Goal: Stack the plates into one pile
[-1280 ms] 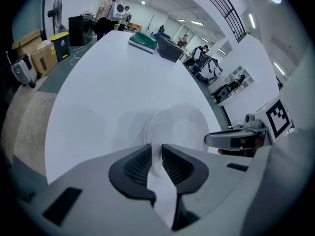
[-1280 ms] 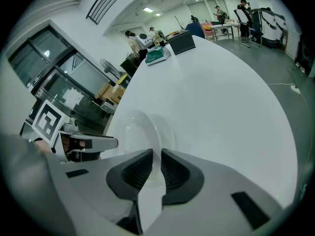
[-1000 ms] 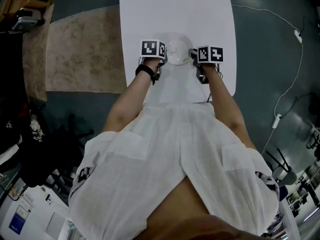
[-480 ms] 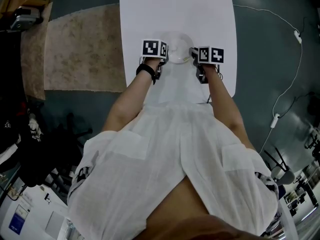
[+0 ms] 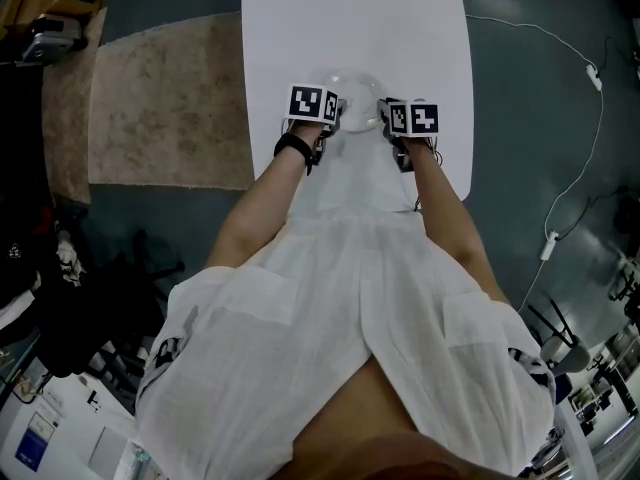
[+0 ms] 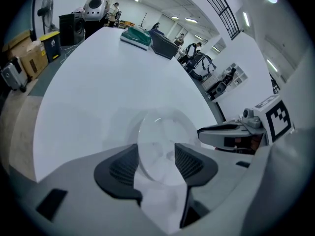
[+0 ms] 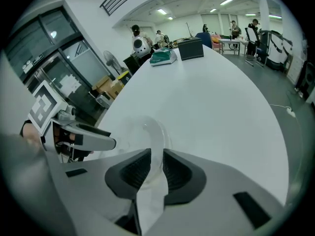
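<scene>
1. Table (image 5: 350,18): white and long. It carries the plates toward the person's end.
2. Clear plates (image 5: 354,90): transparent and round, lying flat on the table between the two hand-held grippers. How many lie nested cannot be told.
3. Left hand-held gripper (image 6: 156,163): its jaws stand wide apart and are opening. The plates' left rim lies between them, and neither jaw touches it.
4. Right hand-held gripper (image 7: 156,170): its jaws are a narrow gap apart and opening. The plates' right rim runs between them, with no jaw pressing on it.
5. Rug (image 5: 170,98): beige, on the floor just left of the table.
6. Cable (image 5: 590,118): white, trailing over the floor to the table's right.
</scene>
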Action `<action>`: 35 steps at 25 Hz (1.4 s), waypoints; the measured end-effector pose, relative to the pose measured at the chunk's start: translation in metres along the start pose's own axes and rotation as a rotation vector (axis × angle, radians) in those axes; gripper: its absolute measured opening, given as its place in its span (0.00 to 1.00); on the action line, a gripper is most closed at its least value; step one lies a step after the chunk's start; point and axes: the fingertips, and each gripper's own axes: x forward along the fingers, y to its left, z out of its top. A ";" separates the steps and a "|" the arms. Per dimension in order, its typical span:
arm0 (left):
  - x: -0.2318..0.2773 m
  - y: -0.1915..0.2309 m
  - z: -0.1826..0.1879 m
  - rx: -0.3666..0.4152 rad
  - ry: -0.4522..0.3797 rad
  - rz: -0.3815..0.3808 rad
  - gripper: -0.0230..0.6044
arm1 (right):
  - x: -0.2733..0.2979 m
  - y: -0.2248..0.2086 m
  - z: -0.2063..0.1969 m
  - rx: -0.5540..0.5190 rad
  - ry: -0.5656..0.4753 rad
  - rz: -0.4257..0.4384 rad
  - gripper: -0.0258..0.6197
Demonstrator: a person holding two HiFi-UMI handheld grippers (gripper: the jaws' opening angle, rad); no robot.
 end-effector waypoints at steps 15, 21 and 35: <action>-0.002 -0.004 -0.002 0.003 -0.023 -0.002 0.41 | -0.020 0.006 -0.001 -0.020 -0.046 0.011 0.18; -0.012 -0.003 0.004 0.014 -0.067 0.029 0.41 | -0.034 -0.001 0.000 -0.020 -0.079 0.008 0.18; -0.110 0.058 0.022 -0.154 -0.360 0.024 0.41 | -0.102 -0.044 0.022 0.043 -0.280 -0.023 0.18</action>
